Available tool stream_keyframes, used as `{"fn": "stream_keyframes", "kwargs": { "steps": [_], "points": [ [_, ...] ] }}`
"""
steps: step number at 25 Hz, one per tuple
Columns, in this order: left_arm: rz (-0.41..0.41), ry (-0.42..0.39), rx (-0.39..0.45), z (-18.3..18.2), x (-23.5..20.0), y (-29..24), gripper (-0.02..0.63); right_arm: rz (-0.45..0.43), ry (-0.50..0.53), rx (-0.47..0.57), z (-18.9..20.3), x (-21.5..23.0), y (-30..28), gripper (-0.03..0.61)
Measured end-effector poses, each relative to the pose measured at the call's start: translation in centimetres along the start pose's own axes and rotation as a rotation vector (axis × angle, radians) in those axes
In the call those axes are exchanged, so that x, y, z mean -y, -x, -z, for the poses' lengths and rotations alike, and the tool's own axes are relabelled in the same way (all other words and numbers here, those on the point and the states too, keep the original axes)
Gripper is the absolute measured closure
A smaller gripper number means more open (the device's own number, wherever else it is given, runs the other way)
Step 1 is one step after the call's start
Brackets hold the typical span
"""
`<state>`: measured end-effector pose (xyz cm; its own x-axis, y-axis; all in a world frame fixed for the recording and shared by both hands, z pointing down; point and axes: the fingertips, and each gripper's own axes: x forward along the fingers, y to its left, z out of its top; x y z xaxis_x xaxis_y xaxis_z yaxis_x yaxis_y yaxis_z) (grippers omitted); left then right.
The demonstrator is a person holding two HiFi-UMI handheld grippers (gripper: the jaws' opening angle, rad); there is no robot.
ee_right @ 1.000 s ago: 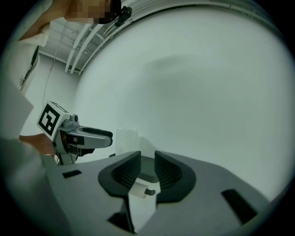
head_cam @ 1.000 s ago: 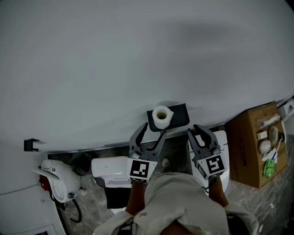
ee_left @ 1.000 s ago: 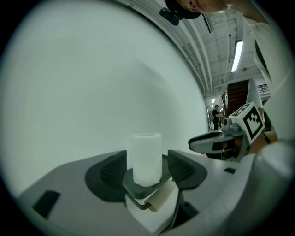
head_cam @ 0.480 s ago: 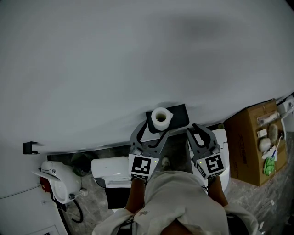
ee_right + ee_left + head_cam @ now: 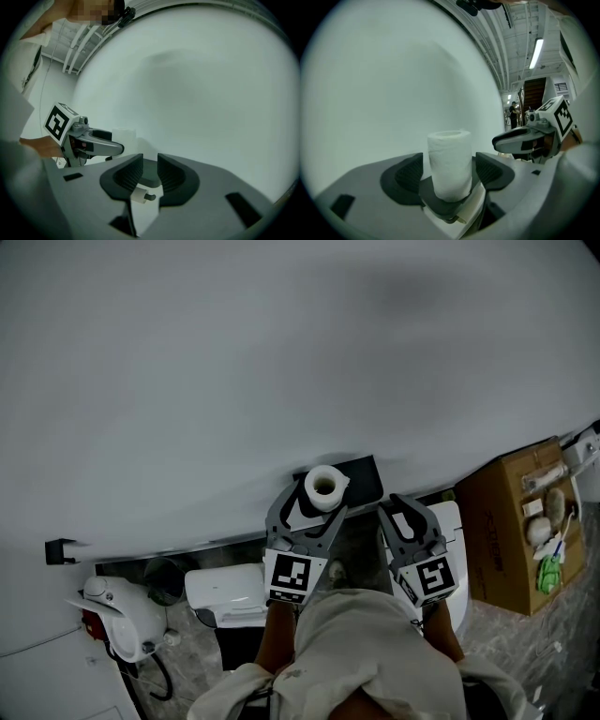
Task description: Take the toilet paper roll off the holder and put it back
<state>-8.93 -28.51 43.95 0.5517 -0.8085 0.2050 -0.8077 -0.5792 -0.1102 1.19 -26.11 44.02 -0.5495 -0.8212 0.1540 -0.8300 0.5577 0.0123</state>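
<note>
1. Head view: the white toilet paper roll (image 5: 323, 487) stands upright, its hollow core facing up, on the black wall-mounted holder shelf (image 5: 364, 474) against the pale grey wall (image 5: 281, 362).
2. The left gripper (image 5: 312, 508), grey with a black-and-white marker cube, reaches up to the shelf, and the roll sits between its fingertips. The right gripper (image 5: 411, 510) hangs just beside it, level with the shelf's right end, apart from the roll.
3. A brown cardboard box (image 5: 506, 540) stands well to the right, on the floor.
4. Left gripper view: the roll (image 5: 449, 164) stands upright on the dark holder shelf (image 5: 450, 209), right between the two black ribbed pads (image 5: 407, 176). The jaws stand wide and have just been opening. A thin gap shows on each side of the paper, so the pads do not press on it.
5. The right gripper (image 5: 511, 139) juts in from the right edge, apart from the roll.
6. Right gripper view: its jaws stand narrow, a slim gap between the black pads (image 5: 171, 176) with nothing gripped.
7. The left gripper (image 5: 112, 147) shows at the left, with the roll (image 5: 124, 136) faint and white just past its tip.
</note>
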Motion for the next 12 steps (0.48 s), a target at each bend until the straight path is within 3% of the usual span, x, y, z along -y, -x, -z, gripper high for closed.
{"fn": "stream_keyframes", "kwargs": {
  "steps": [12],
  "points": [
    [0.024, -0.019, -0.021, 0.2, -0.1, -1.6, 0.268, 0.014, -0.005, -0.012, 0.3, 0.3, -0.5, 0.488]
  ]
}}
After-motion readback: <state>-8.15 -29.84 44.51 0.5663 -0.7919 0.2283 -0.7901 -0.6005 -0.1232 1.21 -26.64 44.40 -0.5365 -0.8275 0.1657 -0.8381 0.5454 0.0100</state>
